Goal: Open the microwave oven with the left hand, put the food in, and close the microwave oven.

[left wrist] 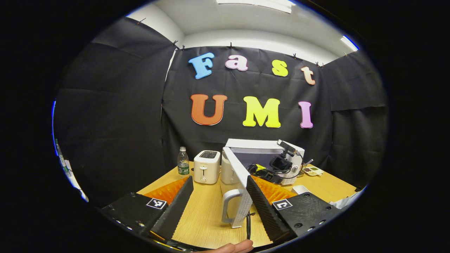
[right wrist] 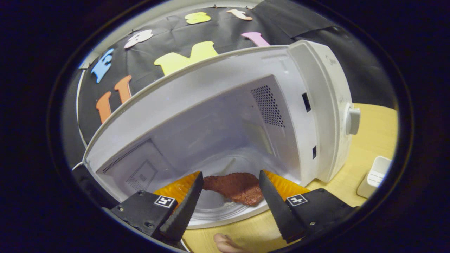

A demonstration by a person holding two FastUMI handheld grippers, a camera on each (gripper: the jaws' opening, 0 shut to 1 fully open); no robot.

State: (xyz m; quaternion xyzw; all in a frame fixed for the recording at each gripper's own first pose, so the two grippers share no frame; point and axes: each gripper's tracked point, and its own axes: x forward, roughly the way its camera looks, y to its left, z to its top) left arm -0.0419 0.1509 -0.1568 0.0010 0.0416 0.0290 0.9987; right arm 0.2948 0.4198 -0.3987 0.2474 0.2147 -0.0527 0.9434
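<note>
On the table (left wrist: 207,211), microwave (right wrist: 316,105) open, food (right wrist: 235,186) between right gripper's (right wrist: 228,196) spread jaws.

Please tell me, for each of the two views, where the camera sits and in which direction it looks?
Left gripper view: rides on the left gripper, facing the microwave's open door, the toaster and the bottle; a fingertip shows below.
Right gripper view: rides on the right gripper, looking into the microwave at the food on the glass plate.
Shared: microwave, table.
</note>
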